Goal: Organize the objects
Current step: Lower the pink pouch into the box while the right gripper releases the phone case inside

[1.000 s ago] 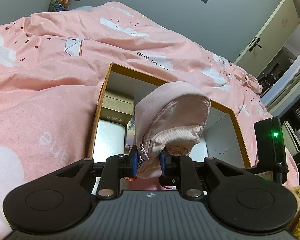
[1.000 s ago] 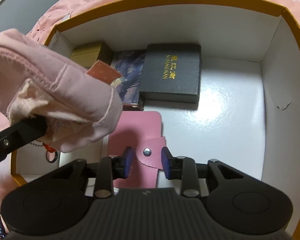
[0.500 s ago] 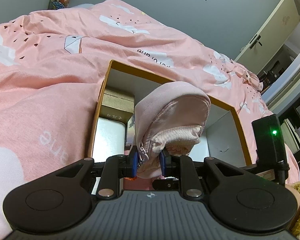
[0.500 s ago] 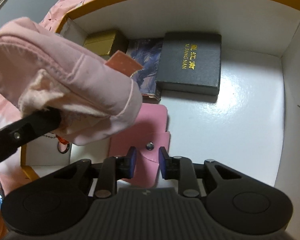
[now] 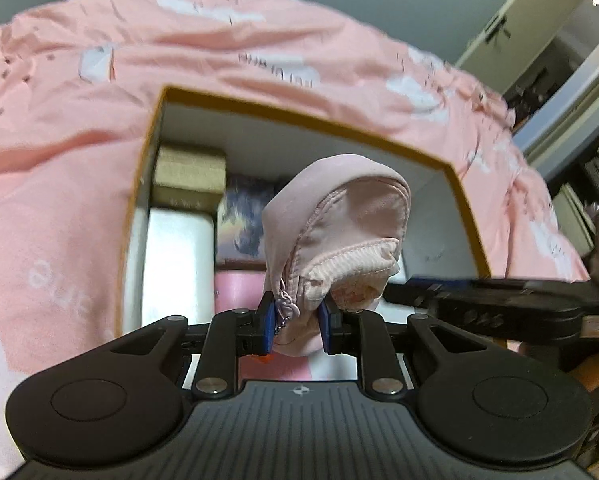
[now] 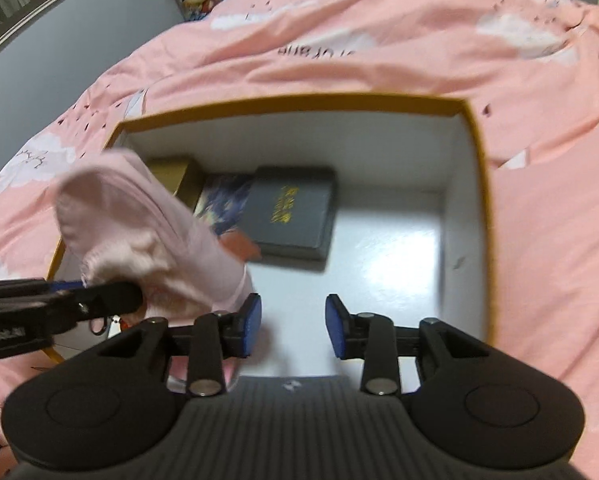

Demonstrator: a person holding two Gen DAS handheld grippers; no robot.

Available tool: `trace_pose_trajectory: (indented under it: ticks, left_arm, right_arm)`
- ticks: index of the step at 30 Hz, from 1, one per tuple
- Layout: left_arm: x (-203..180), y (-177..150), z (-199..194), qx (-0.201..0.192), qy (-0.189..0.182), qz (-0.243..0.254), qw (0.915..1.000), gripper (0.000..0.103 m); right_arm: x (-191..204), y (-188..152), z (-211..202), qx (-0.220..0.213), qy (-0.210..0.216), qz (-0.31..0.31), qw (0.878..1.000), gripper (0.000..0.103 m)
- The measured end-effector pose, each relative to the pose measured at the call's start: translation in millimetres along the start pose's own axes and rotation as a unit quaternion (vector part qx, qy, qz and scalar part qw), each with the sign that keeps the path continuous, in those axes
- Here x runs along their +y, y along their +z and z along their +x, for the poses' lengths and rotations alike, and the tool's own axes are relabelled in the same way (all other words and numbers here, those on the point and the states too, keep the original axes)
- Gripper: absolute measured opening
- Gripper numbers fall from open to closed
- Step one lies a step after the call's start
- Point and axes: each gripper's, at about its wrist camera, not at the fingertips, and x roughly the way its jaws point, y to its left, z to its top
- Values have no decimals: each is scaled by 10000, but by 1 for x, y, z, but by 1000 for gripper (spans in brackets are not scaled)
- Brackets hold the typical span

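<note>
Bedspread (image 6: 379, 40): pink w/ white cloud shapes, small dark specks, dark lettering.
Box (image 6: 484, 216): mustard-yellow rim, white inside, glossy white floor.
Pouch (image 5: 339, 216): pale pink, ribbed pink trim, pink zip pull.
Book (image 6: 291, 212): dark grey/black cover, gold lettering.
Card (image 6: 223, 196) at book's 9 o'clock: purple-blue swirly print.
Small carton (image 5: 189, 176): tan/gold.
Wallet (image 5: 239, 292): pink.
Gripper pads (image 6: 252, 326): blue; gripper bodies black.
Wall (image 5: 379, 8): grey.

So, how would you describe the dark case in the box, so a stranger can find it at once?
On the pink bedding lies an open box with an orange rim and white inside. Toward its far wall lies the dark grey case, flat, right of a purple-patterned item. Only this case carries gold lettering on its lid.
</note>
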Motion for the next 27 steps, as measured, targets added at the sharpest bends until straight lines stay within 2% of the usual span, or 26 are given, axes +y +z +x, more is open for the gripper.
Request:
trace_pose_trajectory:
  ticks: [6, 10, 15, 19, 27]
  left_arm:
    - [-4, -7, 18, 280, 274, 116, 9992, 25]
    - [-1, -10, 24, 282, 335, 100, 9990, 27]
    - [-4, -16, 27, 147, 733, 348, 9966, 30]
    - [-1, -19, 21, -34, 620, 332, 9975, 34]
    - [13, -12, -11, -619, 263, 39, 9977, 35]
  right_arm:
    - [-5, -8, -7, -157, 313, -5, 9994, 42]
    - [4, -10, 3, -99, 491, -7, 9987, 42]
    - [8, -15, 11, -3, 582, 29, 9983, 42]
    - [9, -15, 12, 6, 629, 58, 9980, 42]
    - [8, -14, 15, 111, 785, 257, 9965, 42]
